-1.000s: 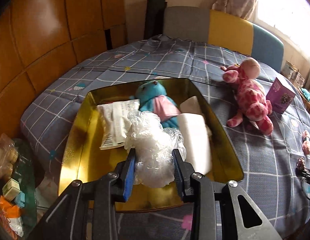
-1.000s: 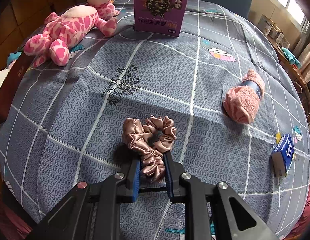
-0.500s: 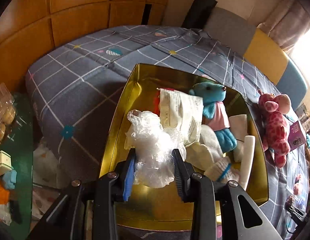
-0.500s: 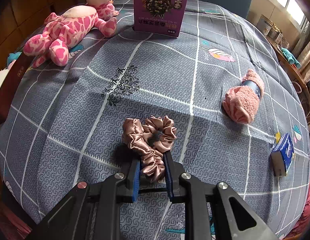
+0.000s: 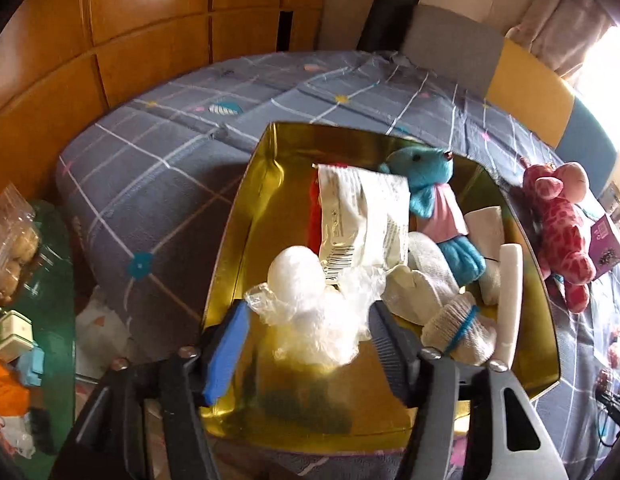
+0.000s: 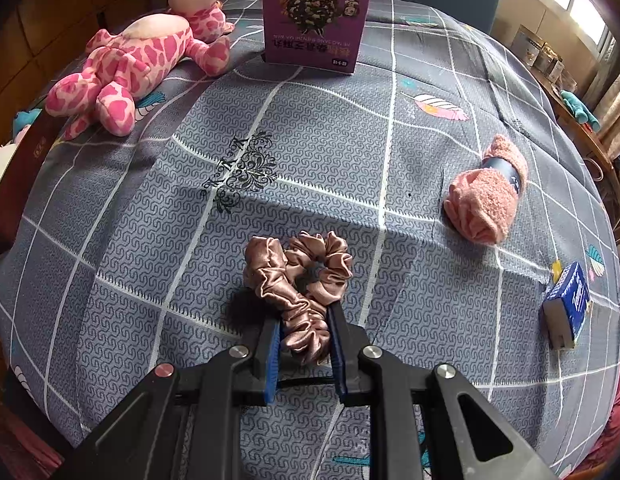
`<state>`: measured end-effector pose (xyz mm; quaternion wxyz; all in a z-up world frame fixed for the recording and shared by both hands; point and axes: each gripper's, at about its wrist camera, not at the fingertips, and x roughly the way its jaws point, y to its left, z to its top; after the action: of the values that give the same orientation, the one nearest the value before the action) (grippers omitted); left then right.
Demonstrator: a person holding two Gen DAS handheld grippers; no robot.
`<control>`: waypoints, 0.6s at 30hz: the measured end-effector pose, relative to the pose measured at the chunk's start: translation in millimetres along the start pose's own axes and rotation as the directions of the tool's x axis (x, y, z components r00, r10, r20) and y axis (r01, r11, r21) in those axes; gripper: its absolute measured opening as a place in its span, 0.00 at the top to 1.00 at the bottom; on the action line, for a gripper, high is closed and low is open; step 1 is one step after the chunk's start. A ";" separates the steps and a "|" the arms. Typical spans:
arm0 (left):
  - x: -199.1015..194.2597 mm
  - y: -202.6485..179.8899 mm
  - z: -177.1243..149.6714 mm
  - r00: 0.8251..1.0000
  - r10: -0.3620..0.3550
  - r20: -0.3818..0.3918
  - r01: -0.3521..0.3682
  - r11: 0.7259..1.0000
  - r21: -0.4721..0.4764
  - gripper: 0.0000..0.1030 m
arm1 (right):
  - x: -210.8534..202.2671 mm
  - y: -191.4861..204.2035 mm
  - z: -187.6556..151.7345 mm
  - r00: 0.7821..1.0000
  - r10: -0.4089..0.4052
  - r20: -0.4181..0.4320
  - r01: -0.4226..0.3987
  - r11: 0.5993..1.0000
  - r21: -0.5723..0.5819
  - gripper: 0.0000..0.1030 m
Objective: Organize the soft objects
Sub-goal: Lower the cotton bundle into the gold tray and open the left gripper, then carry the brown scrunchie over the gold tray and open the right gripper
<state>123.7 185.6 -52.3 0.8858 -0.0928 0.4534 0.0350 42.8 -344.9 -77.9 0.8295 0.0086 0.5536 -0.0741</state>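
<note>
My left fingers [image 5: 306,344] are spread wide over the near end of the gold tray [image 5: 238,240], with the crumpled plastic bag [image 5: 317,320] loose between them, crowded by the white packet [image 5: 361,220], blue plush [image 5: 433,200] and rolled socks [image 5: 457,328]. My right fingers [image 6: 304,344] pinch the satin scrunchie [image 6: 298,276] on the bed [image 6: 329,140]. Pink giraffe [image 6: 138,64], purple box [image 6: 313,20], pink towel roll [image 6: 485,196], and blue packet [image 6: 567,306] all sit well apart.

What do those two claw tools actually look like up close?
Both are black, angular plastic frames with cut-out slots and round silver bolt heads. The left gripper has two fingers; one finger carries a bright blue pad. The right gripper looks the same, its fingers edged with blue pads, plus one red bolt head and a thin black cord across the gap behind them.
</note>
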 end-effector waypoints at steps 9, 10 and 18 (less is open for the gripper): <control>-34.2 -14.7 -8.1 0.994 0.014 0.110 -0.015 1.000 0.011 0.21 | -33.2 4.4 13.6 0.996 0.013 0.083 -0.016 0.999 0.040 0.82; -37.9 -16.9 -8.3 0.992 0.014 0.127 -0.015 1.000 0.007 0.20 | -41.4 10.4 18.6 0.994 0.025 0.103 -0.028 0.999 0.029 0.82; -54.1 -33.0 -6.8 0.985 -0.037 0.170 0.035 0.999 0.018 0.16 | -89.7 120.0 47.4 0.946 0.259 0.192 -0.216 0.951 -0.219 0.82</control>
<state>91.4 153.1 -8.0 0.9224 -0.0912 0.3747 0.0235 68.5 -220.6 14.9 0.8849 -0.0142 0.4584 0.0812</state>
